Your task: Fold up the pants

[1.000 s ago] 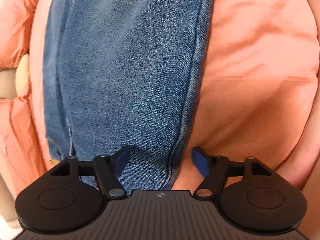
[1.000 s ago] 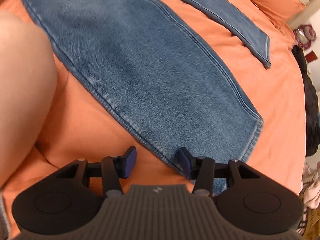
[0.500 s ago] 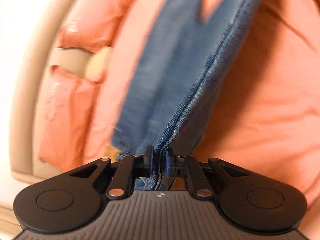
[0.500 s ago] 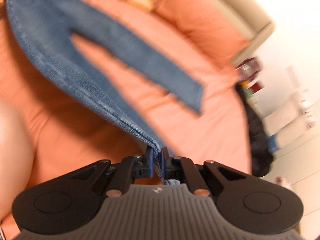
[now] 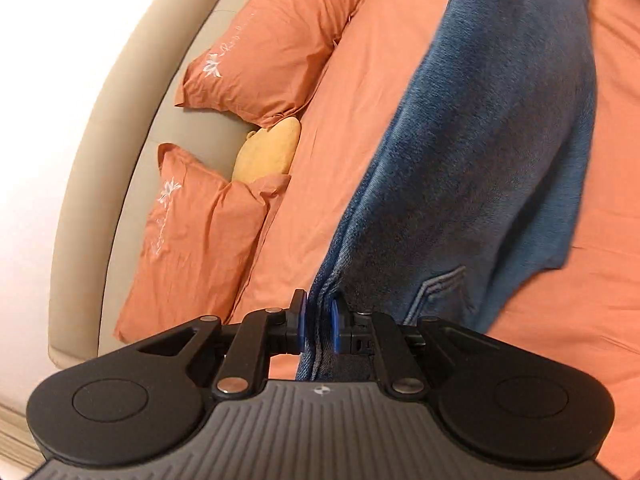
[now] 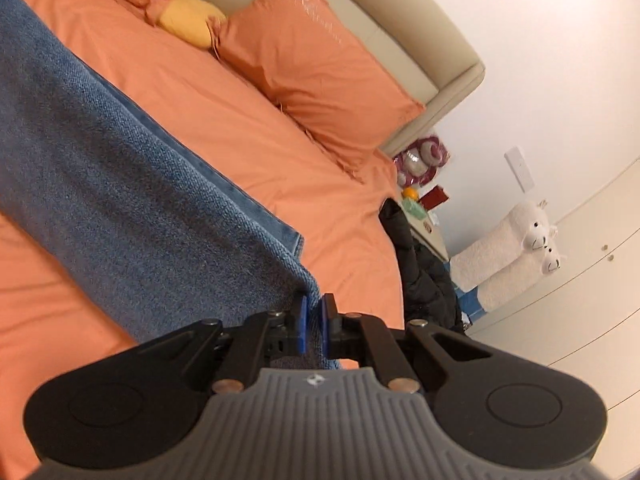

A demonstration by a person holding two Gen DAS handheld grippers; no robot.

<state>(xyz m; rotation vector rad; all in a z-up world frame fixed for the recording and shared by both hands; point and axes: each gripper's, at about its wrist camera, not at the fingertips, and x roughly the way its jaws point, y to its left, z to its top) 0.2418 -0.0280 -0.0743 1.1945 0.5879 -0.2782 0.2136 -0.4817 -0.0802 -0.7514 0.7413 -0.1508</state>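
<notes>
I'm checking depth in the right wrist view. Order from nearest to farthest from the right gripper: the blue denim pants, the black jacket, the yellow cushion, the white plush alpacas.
1. Blue denim pants, clamped in the right gripper.
2. Black jacket, just right, off the bed edge.
3. White plush alpacas, farther right by the wall.
4. Yellow cushion, upper left at the headboard; close to call against the alpacas.

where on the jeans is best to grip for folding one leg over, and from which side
Grip the jeans at the thick side seam, as now: left gripper near the pocket end, right gripper at the hem corner. Come in edge-on from the outer side, since that edge hangs free above the orange sheet.
</notes>
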